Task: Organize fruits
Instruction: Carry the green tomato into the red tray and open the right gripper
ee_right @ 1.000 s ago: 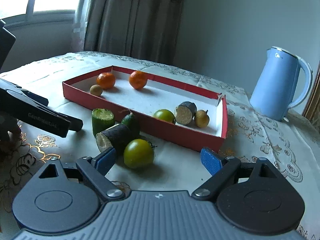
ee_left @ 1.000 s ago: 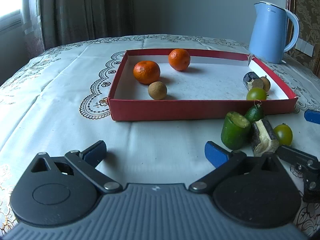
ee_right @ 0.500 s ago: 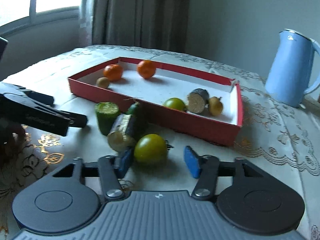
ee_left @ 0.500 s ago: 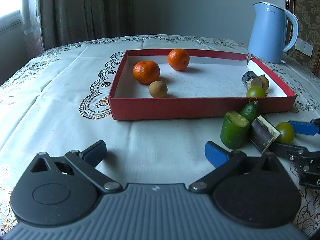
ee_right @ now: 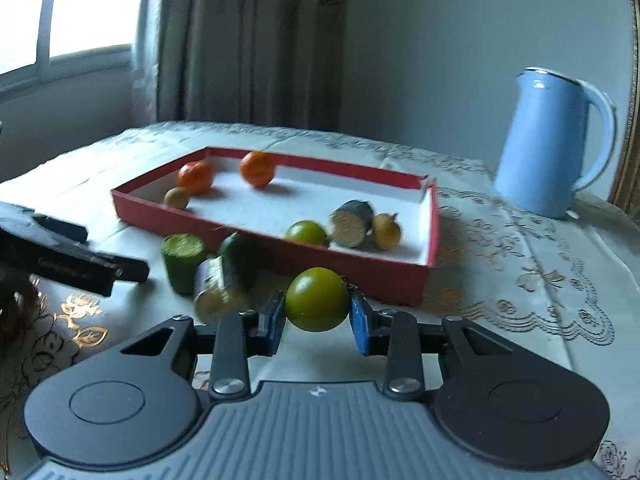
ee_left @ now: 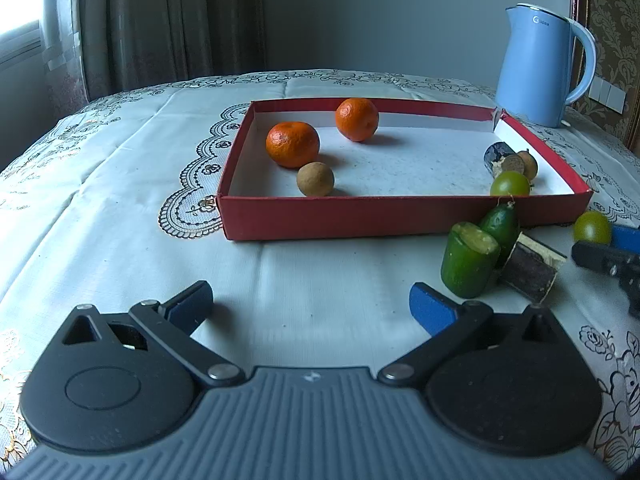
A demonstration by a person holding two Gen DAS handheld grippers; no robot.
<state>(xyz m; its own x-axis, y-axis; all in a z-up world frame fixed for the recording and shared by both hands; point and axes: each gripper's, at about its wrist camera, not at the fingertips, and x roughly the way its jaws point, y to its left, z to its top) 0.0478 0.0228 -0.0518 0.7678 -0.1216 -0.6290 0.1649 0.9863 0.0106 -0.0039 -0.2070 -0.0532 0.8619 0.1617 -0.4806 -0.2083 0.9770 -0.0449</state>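
My right gripper (ee_right: 316, 308) is closing its jaws on a round green fruit (ee_right: 317, 299), and both blue pads touch its sides, just in front of the red tray (ee_right: 280, 254). In the left wrist view that fruit (ee_left: 592, 227) shows at the far right. My left gripper (ee_left: 310, 300) stands open over bare cloth, short of the tray (ee_left: 360, 216). Inside the tray lie two oranges (ee_left: 293, 144), a brown round fruit (ee_left: 315, 179), a green fruit (ee_left: 510, 183) and a dark cut stalk (ee_left: 498, 156). A cut green piece (ee_left: 468, 264), a small dark green fruit (ee_left: 500, 224) and another dark stalk piece (ee_left: 532, 270) lie outside it.
A blue kettle (ee_left: 540, 66) stands behind the tray's right corner on the embroidered tablecloth (ee_left: 120, 200). Curtains and a window are at the back left. A chair back rises at the far right.
The right gripper's jaws have come together from wide open onto the green fruit, and the fruit now sits a little higher and further right. The dark stalk piece has shifted. The left gripper has kept still.
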